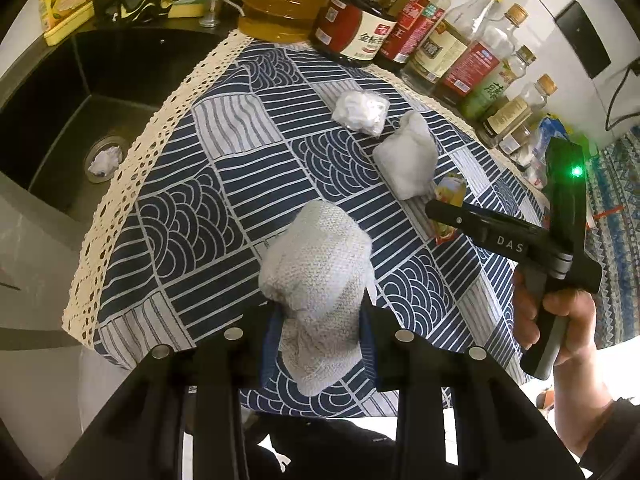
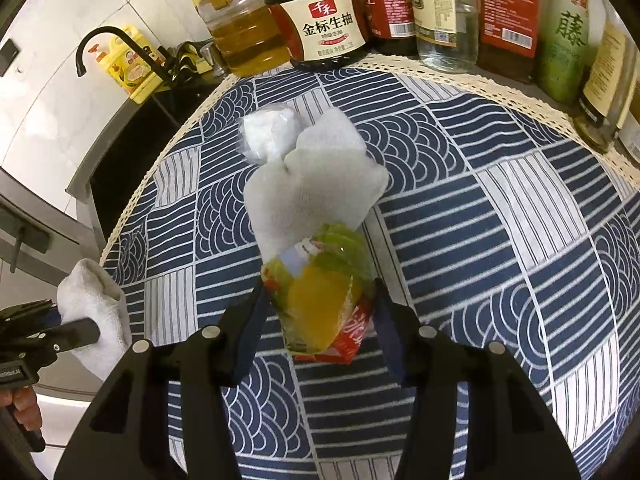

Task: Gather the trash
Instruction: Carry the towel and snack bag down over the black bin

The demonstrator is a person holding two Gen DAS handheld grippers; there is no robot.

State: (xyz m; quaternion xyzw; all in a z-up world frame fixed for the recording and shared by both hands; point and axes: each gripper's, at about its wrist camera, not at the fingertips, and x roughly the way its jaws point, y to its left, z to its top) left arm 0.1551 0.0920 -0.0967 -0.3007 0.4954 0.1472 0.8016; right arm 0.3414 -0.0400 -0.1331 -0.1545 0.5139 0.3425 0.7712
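Left gripper [image 1: 320, 320]: clamped on a grey towel wad [image 1: 316, 280], held above the worktop's [image 1: 168, 184] front-left corner.
Right gripper [image 2: 320, 312]: half-open astride a yellow-green snack wrapper [image 2: 320, 304] mid-worktop; pad contact unclear.
Risks: slick film slipping out; neighbouring white towel [image 2: 312, 176] snagged; wad dropping toward the sink [image 1: 60, 120].

Clearance over the patterned tablecloth [image 2: 500, 240].
Bottles [image 2: 440, 12] wall its far edge; white wads [image 2: 316, 168] occupy the centre; the right half lies bare.

Evenly bright, sharp centres, heavy fisheye bending and dark corners.
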